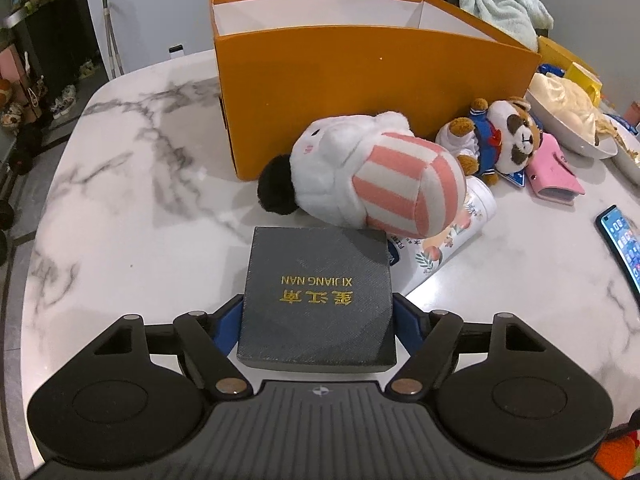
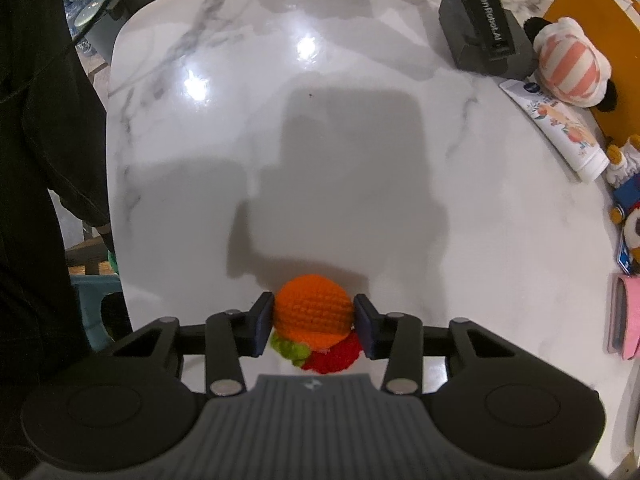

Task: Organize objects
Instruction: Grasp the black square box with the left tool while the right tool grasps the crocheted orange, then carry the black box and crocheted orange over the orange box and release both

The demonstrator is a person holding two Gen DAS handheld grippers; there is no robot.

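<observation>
My left gripper [image 1: 318,320] is shut on a dark grey box [image 1: 318,292] with gold lettering, held just above the marble table [image 1: 132,200]. In front of it lie a white plush with pink stripes [image 1: 372,176] and a white floral tube [image 1: 452,236]. Behind them stands an open orange box [image 1: 376,84]. My right gripper [image 2: 314,320] is shut on an orange crocheted toy [image 2: 312,310] with green and red parts, low over the table [image 2: 340,160]. The left gripper with the grey box [image 2: 480,36] shows at the far right of the right wrist view.
A panda plush in blue [image 1: 500,136], a pink wallet [image 1: 554,172], a white bowl with cloth [image 1: 568,120] and a phone [image 1: 622,240] lie to the right. The person's dark clothing [image 2: 44,160] is at the table's left edge.
</observation>
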